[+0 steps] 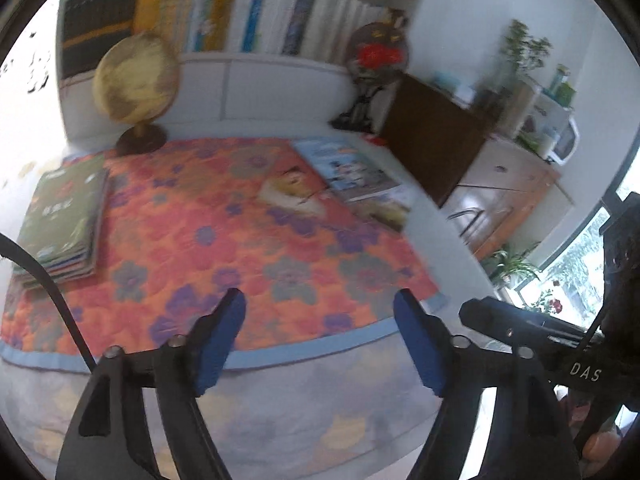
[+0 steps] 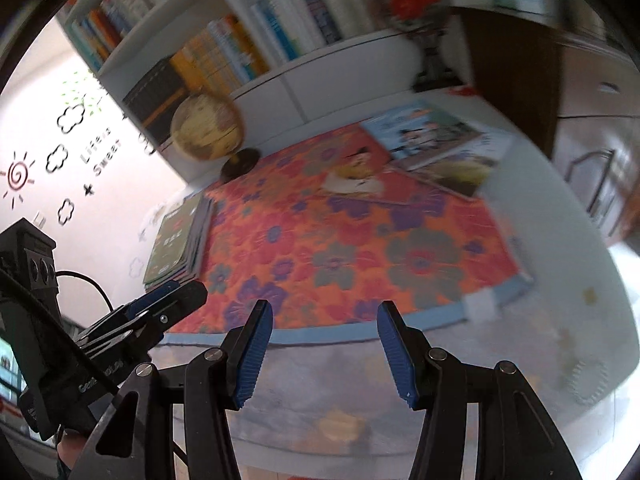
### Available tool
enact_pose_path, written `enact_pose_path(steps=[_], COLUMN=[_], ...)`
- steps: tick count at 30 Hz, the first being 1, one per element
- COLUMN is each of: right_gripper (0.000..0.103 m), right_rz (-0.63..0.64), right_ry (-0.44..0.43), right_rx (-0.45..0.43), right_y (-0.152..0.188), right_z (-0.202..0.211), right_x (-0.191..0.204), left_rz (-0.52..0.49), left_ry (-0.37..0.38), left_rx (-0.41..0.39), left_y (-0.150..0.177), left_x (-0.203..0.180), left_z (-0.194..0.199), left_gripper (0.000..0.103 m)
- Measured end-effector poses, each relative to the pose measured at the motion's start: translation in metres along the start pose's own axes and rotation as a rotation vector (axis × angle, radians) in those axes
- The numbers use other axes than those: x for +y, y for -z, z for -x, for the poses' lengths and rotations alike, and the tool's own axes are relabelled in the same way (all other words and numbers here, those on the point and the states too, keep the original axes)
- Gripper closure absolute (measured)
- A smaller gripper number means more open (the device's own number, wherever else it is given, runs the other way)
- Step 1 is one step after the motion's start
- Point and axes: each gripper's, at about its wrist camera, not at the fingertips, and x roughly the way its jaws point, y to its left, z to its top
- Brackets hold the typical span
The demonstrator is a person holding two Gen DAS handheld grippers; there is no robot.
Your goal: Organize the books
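Both tools, left (image 1: 320,300) and right (image 2: 325,308), gape wide, holding nothing.

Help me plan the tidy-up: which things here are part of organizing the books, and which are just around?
Job: stack of books, loose books on the floral mat, left gripper, right gripper.
Around: globe, bookshelf, potted plant.

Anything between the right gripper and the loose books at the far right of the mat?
Nothing visible. The right gripper is open and empty at the near edge; only bare floral mat lies between it and the loose books. The globe and stack sit well left.
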Motion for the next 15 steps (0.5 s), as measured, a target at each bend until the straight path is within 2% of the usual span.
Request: enact_pose_path(steps=[7, 15], right_gripper=[0.050, 0.048], right_rz=[-0.084, -0.111], right_ry=[-0.002, 0.056], right_rx=[-0.039, -0.026], right_y=[0.000, -0.034], right_z=[0.021, -0.008], right_x=[-0.039, -0.054], left_rz=[-0.079, -0.046], left_ry=[0.018, 0.043], left_rx=[0.024, 0.066], left_y=[-0.012, -0.044], left_x=[-0.036, -0.026], left_z=[-0.020, -0.070], left_gripper=[0.027, 0.027])
